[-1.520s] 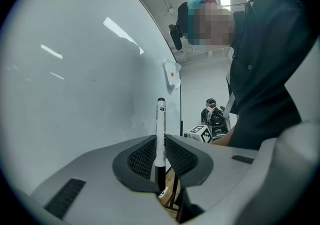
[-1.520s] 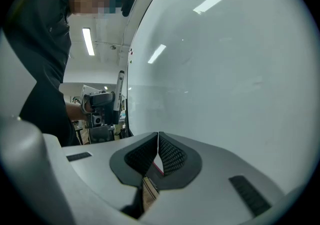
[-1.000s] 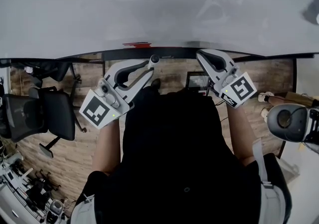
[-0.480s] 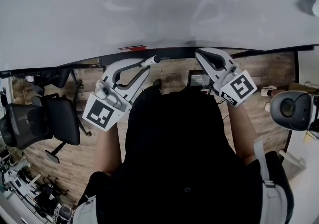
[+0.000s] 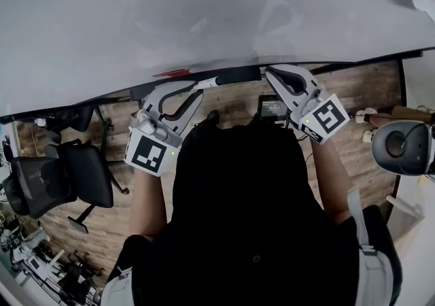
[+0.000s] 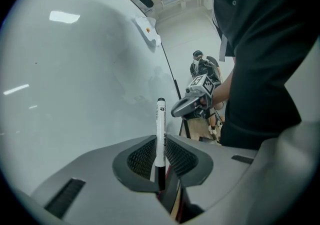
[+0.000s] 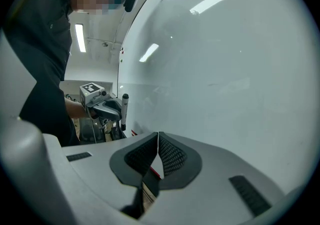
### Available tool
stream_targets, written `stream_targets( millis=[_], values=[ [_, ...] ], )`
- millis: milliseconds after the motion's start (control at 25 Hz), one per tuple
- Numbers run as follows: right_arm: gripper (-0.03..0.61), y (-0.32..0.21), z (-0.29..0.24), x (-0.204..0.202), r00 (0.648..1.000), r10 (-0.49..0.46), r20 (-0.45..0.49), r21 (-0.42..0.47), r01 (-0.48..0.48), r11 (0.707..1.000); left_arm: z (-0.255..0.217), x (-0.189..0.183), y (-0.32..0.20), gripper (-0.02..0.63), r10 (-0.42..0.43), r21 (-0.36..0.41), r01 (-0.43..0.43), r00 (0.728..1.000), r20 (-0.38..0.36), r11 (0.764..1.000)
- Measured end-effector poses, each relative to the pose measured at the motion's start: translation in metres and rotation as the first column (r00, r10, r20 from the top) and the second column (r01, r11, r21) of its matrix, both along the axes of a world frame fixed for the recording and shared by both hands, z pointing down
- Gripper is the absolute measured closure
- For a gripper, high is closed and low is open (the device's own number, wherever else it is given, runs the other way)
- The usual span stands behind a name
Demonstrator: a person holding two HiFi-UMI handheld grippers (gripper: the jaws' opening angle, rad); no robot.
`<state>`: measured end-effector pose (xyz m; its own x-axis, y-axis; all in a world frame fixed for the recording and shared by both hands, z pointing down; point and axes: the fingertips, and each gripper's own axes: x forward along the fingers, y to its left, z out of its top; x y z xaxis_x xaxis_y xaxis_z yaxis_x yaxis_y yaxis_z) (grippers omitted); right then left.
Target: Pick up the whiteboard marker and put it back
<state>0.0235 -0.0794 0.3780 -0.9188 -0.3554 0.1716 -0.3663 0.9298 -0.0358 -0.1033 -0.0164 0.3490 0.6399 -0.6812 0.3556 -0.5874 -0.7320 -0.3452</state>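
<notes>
The whiteboard marker has a white body and a black cap. It stands between the jaws of my left gripper, which is shut on it, and its far end sticks out past the fingertips. In the head view the left gripper is at the whiteboard's lower ledge, with the marker close to that ledge. My right gripper is held near the same ledge further right. Its jaws are shut with nothing between them. From the right gripper view, the left gripper shows with the marker upright in it.
The whiteboard fills the space ahead. A red item lies on its ledge. Below are a wooden floor, an office chair at left, a dark box on the floor and a round grey device at right.
My left gripper has rolled and sunk toward the whiteboard's ledge, carrying the marker with it. The right gripper has stayed where it was.
</notes>
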Motion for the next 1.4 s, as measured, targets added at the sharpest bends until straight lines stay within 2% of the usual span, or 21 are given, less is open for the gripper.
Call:
stream_targets(
  millis=[360,640,880,1400],
  values=[
    [0.558,-0.001,0.003,0.007,1.000,0.030,-0.006,0.001,-0.030,1.000,0.034,-0.003,-0.009,0.543,-0.012,-0.049,0.015,0.999,0.044,0.999],
    [0.558,-0.003,0.005,0.011,0.999,0.050,-0.009,-0.002,-0.050,0.999,0.083,-0.008,-0.011,0.543,0.008,-0.132,0.013,0.988,0.154,0.991],
    [0.558,-0.004,0.003,0.009,0.999,0.053,-0.007,0.002,-0.053,0.999,0.111,-0.013,-0.014,0.543,0.013,-0.199,0.026,0.981,0.195,0.980],
    [0.558,-0.005,0.000,0.011,0.996,0.082,0.018,-0.008,-0.082,0.997,0.150,-0.020,-0.016,0.543,0.063,-0.286,0.048,0.928,0.368,0.957]
  ],
)
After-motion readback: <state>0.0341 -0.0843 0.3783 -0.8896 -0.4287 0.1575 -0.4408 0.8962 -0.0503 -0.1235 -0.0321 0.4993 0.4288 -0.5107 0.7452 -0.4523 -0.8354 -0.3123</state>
